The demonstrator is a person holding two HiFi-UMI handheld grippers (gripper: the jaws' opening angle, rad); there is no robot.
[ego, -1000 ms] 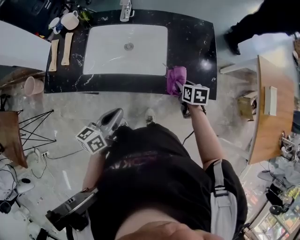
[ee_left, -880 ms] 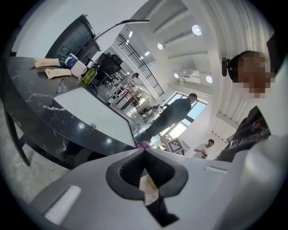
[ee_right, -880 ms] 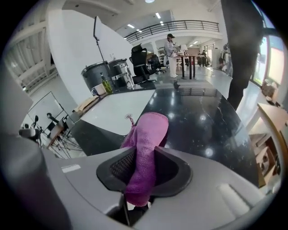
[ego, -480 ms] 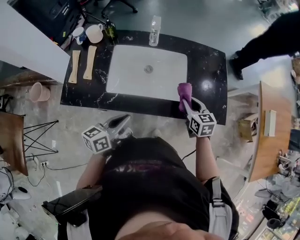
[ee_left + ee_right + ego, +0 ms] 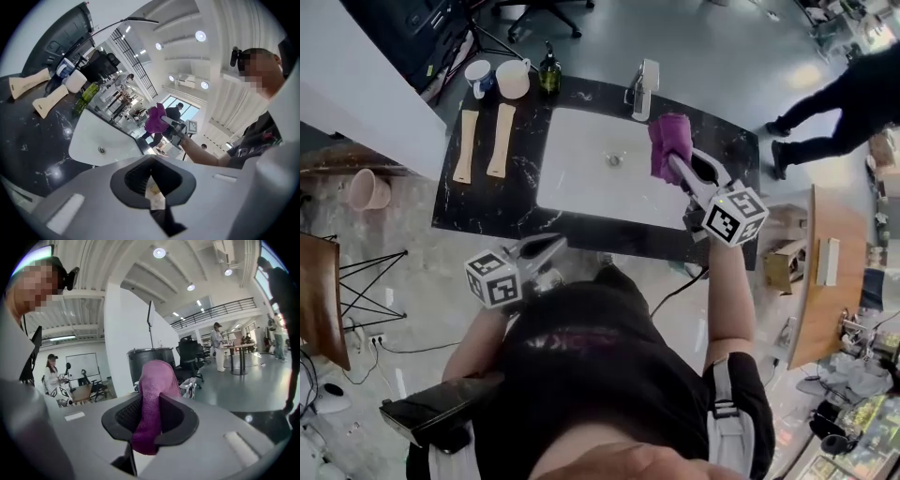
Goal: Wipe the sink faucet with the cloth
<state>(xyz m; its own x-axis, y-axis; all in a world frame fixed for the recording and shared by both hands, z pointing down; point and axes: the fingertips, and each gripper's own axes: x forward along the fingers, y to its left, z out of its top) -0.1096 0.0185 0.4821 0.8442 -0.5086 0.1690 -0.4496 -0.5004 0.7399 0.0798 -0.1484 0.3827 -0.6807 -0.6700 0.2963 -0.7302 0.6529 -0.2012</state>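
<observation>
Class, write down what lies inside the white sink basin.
Only the drain shows in the bare white sink. The purple cloth, held above it, covers the basin's corner by the faucet.

1. We take the black marbled surface [image 5: 478,202] as our landmark. On its near side the floor [image 5: 412,272] is pale, veined stone tile.
2. Beyond the surface we see a far floor [image 5: 712,47] that is dark grey and glossy, with an office chair [image 5: 546,17] standing on it.
3. Left of the surface stands a white wall panel [image 5: 356,89]. Nearer us on that side are a pink bin [image 5: 367,187] and a black wire-legged stand [image 5: 370,272].
4. Right of the surface we find a wooden table [image 5: 839,300].
5. Above the surface, round ceiling lights [image 5: 159,252] shine from a white ceiling.
</observation>
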